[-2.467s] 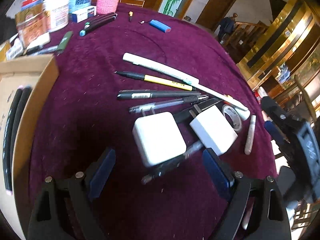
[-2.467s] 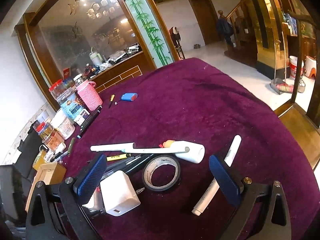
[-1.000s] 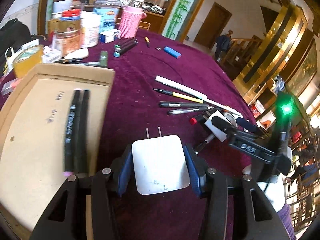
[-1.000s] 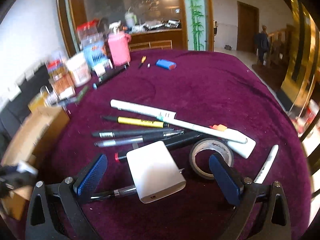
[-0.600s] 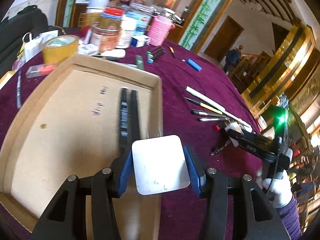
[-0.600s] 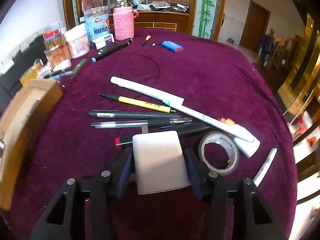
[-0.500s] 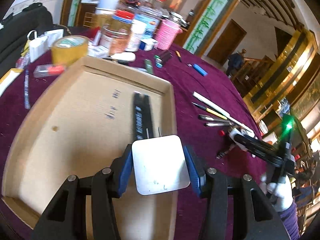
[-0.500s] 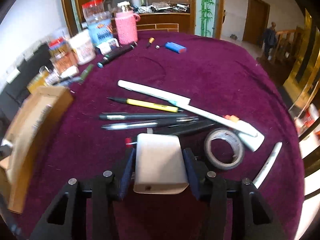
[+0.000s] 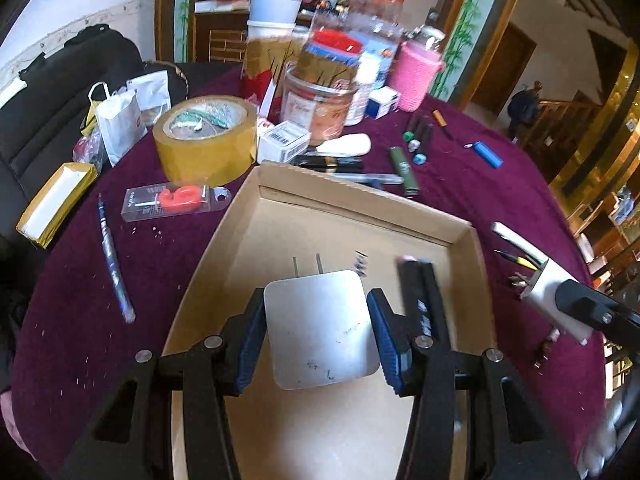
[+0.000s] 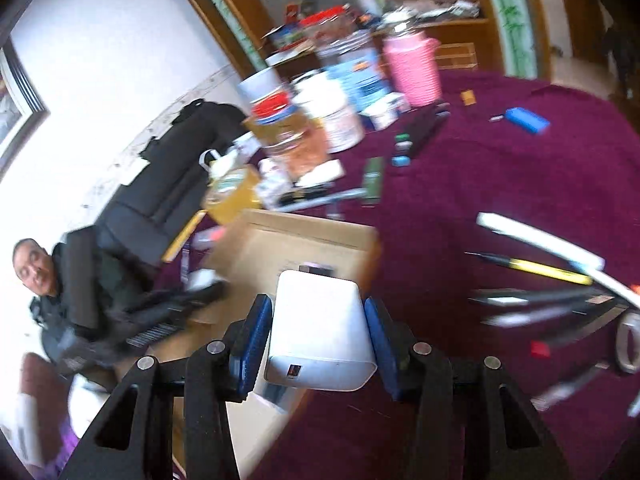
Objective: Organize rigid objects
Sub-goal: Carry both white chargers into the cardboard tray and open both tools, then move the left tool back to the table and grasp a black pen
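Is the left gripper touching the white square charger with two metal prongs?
Touching. In the left wrist view, the left gripper's blue pads press on both sides of the white square charger, held above the cardboard tray.

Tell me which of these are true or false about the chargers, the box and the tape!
1. The left gripper holds a white charger. True.
2. That charger hangs over the cardboard box. True.
3. The box holds nothing. False: two black markers lie in it.
4. The right gripper is bare. False: its fingers clamp a second white charger.
5. The yellow tape roll sits inside the box. False: it stands on the purple cloth beside the box.
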The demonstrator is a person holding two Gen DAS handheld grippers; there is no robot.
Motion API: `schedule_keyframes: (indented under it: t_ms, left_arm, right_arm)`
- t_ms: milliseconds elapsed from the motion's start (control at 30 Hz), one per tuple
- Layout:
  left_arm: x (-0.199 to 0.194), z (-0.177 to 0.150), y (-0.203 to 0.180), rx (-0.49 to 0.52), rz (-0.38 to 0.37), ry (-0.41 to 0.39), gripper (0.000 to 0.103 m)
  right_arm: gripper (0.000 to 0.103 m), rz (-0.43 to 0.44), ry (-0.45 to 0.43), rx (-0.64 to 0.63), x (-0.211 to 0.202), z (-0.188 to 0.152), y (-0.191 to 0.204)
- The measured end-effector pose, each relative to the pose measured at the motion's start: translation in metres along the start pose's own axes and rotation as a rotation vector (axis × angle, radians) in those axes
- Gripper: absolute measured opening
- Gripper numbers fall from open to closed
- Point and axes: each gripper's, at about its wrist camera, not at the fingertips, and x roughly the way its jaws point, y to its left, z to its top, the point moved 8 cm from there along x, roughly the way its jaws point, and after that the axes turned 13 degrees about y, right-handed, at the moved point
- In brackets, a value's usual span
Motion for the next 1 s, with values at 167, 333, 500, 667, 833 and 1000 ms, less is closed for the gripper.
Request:
schedule_keyframes:
  t_ms: [167, 333, 500, 667, 833, 1000]
  left_arm:
    - [0.027, 0.01, 0.009, -0.015, 0.008, 0.059, 0.049]
    - [0.032, 0.013, 0.016, -0.031, 0.004, 0.054, 0.049]
    - [0.026, 0.013, 0.021, -0.056, -0.037, 0.042, 0.051]
    - [0.006, 0.007, 0.027, -0.078, -0.086, 0.021, 0.059]
    - [-0.021, -0.003, 0.034, -0.116, -0.14, -0.027, 0.069]
    - [-0.044, -0.016, 0.035, -0.164, -0.19, -0.062, 0.078]
  right_arm:
    - [0.053, 0.028, 0.071, 0.007, 0.053, 0.024, 0.033]
    - [0.053, -0.018, 0.119, 0.031, 0.092, 0.038, 0.037]
    - [0.053, -0.061, 0.135, 0.039, 0.11, 0.044, 0.033]
    - [0.054, -0.085, 0.126, 0.018, 0.113, 0.05, 0.035]
    - [0.061, -0.131, 0.083, -0.031, 0.103, 0.054, 0.046]
    - [0.072, -0.147, 0.013, -0.054, 0.071, 0.044, 0.045]
